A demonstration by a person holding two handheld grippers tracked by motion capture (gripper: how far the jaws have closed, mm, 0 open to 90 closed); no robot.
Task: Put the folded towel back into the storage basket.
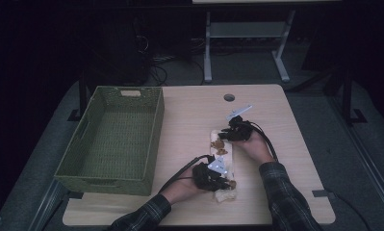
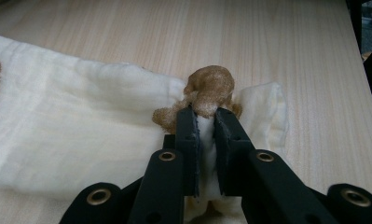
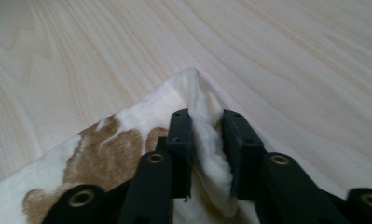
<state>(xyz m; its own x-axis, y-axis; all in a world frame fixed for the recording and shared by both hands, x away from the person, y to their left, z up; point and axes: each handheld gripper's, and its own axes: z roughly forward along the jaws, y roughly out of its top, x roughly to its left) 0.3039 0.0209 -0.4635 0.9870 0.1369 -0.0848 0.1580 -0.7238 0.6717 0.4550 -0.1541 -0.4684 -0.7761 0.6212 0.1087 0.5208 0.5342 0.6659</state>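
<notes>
High view: both claws [image 1: 222,181] [image 1: 226,134] on cloth [image 1: 226,155].

R gripper [image 3: 207,140] pinching cream cloth [image 3: 127,135] corner on table [image 3: 291,56].

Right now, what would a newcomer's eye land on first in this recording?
Probably the cream cloth with brown patches, folded into a strip near the middle of the wooden table, pinched at both ends. The left gripper is shut on its near end beside a fuzzy brown tuft, and the right gripper clamps a far corner. Next comes the green woven basket, standing at the table's left edge.
</notes>
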